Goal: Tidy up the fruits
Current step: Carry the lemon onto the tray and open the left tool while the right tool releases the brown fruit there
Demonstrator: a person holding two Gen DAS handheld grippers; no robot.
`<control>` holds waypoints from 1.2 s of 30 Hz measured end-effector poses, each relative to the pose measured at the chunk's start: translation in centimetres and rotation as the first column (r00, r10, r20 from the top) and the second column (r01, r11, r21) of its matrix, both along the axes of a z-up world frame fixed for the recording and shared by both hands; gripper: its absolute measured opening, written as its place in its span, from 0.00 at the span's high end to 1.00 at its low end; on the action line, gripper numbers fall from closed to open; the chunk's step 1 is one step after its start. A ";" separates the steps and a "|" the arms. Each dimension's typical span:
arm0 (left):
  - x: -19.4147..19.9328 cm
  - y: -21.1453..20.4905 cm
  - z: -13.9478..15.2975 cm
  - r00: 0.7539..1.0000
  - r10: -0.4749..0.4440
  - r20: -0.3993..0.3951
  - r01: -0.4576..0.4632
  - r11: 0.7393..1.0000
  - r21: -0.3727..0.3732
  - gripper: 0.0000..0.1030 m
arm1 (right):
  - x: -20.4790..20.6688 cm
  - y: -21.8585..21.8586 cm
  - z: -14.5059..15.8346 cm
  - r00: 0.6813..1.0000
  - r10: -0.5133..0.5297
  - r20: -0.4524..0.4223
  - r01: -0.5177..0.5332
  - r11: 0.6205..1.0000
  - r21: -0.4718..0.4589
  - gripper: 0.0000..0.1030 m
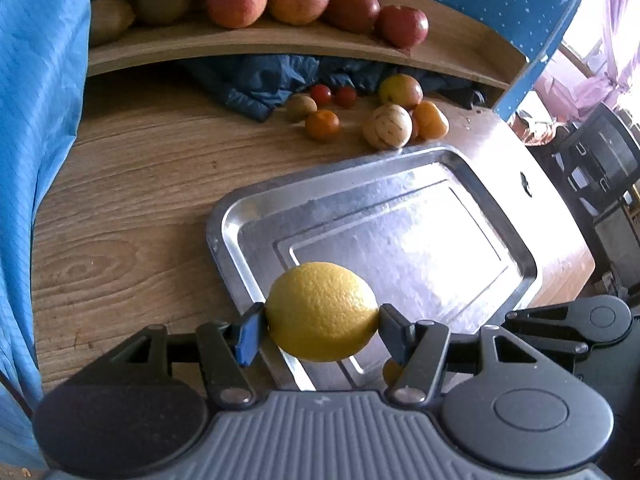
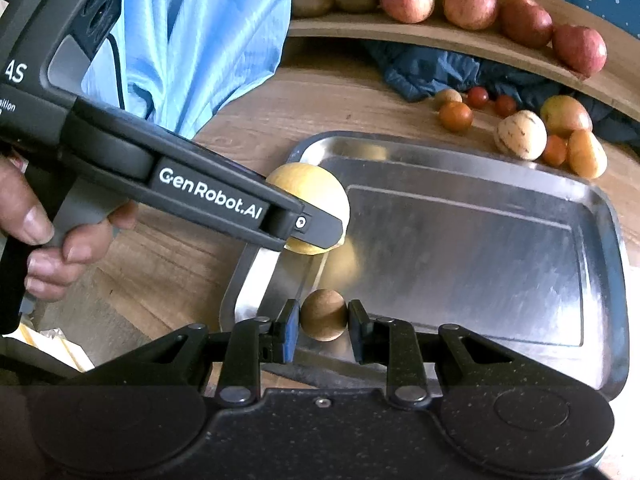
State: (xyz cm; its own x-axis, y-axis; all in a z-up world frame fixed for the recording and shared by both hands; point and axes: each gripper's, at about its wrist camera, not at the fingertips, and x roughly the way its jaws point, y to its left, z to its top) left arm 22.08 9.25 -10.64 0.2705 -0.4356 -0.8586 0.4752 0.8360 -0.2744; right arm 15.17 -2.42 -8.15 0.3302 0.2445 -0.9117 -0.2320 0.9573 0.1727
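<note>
Left hand-held gripper clamps a lemon over the steel tray's near-left corner. Right hand-held gripper pinches a small brown round fruit just beside it.

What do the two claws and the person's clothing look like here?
Both claws, left and right, are black linkages with blue pads on grey ribbed bodies. The left body reads "GenRobot.AI" in white, with a thin black cable. The person wears a light blue garment.

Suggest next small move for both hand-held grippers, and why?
Probably lower both and release onto the tray. The left hand-held gripper grips a lemon over its near-left corner, the right hand-held gripper grips a small brown fruit above its near edge; the tray holds nothing yet.
</note>
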 end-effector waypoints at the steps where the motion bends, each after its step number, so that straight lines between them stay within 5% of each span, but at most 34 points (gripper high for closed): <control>1: -0.1 -0.1 -0.1 1.000 -0.005 0.000 0.005 1.000 0.004 0.37 | -0.1 0.0 -0.1 1.000 -0.001 -0.002 0.001 1.000 0.002 0.73; 25: -0.4 -0.6 0.0 0.999 -0.051 0.010 0.051 0.998 0.027 0.35 | -0.1 0.0 -0.6 0.999 -0.009 -0.053 0.010 1.000 0.017 0.69; 36: -1.8 -0.2 1.7 0.993 -0.111 0.045 0.110 0.994 0.024 0.13 | -0.5 -1.0 0.0 0.998 -0.042 -0.045 0.044 0.998 0.041 0.32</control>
State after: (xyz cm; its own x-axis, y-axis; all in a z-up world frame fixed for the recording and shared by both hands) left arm 20.29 9.05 -8.98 0.2608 -0.4469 -0.8557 0.5767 0.7830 -0.2331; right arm 14.68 -3.45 -8.11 0.3006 0.2688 -0.9151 -0.1816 0.9580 0.2218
